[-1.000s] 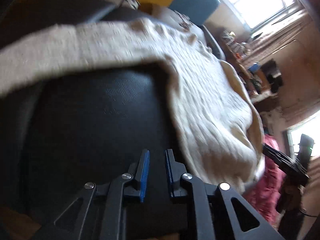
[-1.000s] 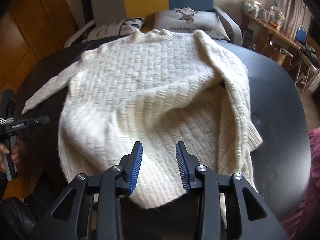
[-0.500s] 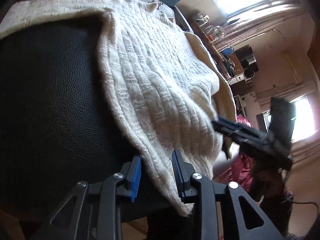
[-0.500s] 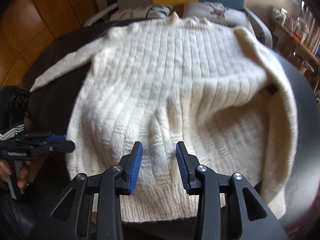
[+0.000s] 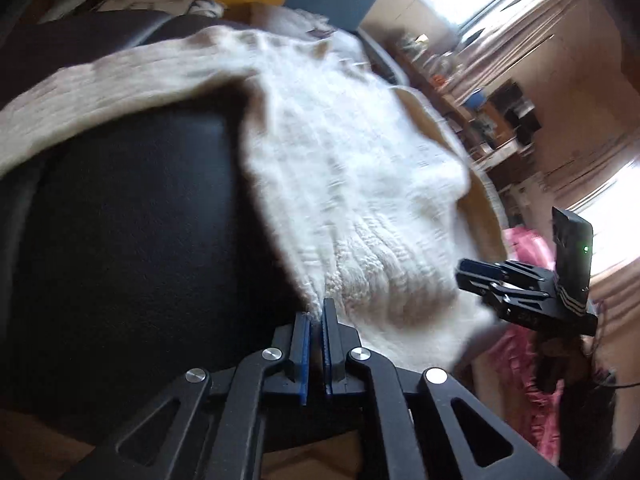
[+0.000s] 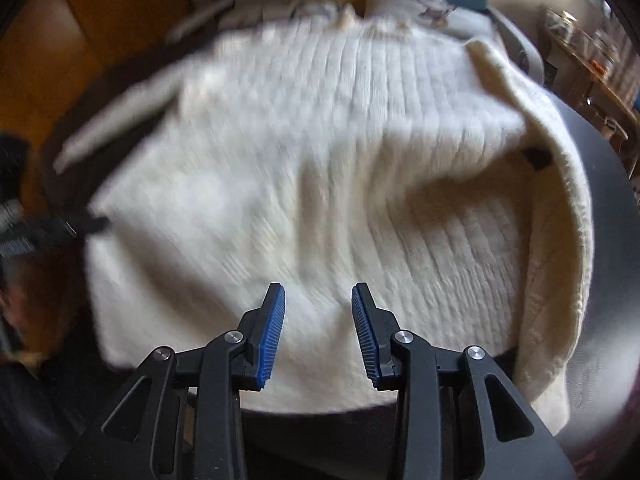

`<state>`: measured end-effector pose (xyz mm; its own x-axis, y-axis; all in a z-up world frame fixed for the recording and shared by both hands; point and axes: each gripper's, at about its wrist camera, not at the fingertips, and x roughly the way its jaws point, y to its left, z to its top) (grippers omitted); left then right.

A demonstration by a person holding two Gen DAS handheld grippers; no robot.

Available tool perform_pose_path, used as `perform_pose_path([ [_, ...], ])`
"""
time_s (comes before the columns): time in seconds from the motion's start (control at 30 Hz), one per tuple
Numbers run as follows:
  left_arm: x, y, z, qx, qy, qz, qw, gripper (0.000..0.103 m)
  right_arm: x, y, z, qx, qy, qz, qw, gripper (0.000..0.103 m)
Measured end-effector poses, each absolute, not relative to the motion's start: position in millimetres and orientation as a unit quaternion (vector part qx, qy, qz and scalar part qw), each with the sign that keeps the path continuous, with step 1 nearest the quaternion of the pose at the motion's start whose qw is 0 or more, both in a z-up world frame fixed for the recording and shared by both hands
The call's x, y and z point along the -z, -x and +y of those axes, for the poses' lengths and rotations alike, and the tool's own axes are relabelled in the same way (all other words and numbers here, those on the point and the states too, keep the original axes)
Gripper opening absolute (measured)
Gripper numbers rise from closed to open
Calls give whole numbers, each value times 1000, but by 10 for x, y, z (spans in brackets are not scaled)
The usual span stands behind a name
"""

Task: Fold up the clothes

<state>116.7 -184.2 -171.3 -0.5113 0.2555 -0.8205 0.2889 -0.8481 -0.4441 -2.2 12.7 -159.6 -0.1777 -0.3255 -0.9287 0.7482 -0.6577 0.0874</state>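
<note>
Left gripper (image 5: 316, 322): jaws nearly together, pinching hem corner of cream sweater (image 6: 320, 160) right at fingertips. Sweater spread over black table (image 5: 120, 220), far sleeve trailing off to left. Right gripper (image 6: 318, 312): jaws wide, hovering over hem, holding nothing. Risk: thin corner bite slips under knit's weight; one-sided pull skews fold.

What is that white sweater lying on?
The sweater lies on a black padded surface, which shows bare beside it. What sits under the sweater's middle is covered.
</note>
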Motion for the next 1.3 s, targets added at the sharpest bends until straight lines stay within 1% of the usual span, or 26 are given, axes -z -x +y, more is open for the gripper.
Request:
perform_pose_path([
  [0.07,1711,-1159,-1866,823,-493,283,7,4,1633,-28,102,741,-525,193,372,44],
  [0.13,1642,-1117,-1853,825,-496,270,12,4,1624,-51,83,741,-525,194,371,44],
  [0.23,1520,-1145,-1908,832,-478,283,-2,6,1568,-87,89,730,-531,198,381,44],
  [0.37,1395,-1222,-2117,847,-446,288,13,6,1417,-77,98,739,-518,198,383,44],
  [0.5,1329,-1230,-2616,858,-420,279,95,6,1280,64,-76,751,-499,192,387,44],
  [0.6,1370,-1413,-3363,853,-398,277,191,7,1177,169,-207,761,-484,188,390,44],
  [0.7,1526,-1570,-3926,833,-393,283,266,7,1134,325,-421,763,-472,189,400,44],
  [0.77,1654,-1644,-4142,820,-399,276,305,7,1180,437,-655,756,-470,197,411,44],
  [0.9,1959,-1755,-4420,796,-425,277,331,8,1403,600,-1089,738,-485,228,410,44],
  [0.97,1985,-1799,-4472,801,-415,266,339,10,1552,627,-1258,727,-497,246,405,44],
  [1.0,1987,-1790,-4509,800,-416,259,347,10,1588,626,-1324,725,-499,247,407,47],
  [1.13,1994,-1733,-4754,790,-414,255,373,10,1644,636,-1516,719,-506,243,410,47],
  [1.3,1946,-1702,-5210,777,-419,264,388,10,1642,662,-1602,726,-515,214,404,52],
])
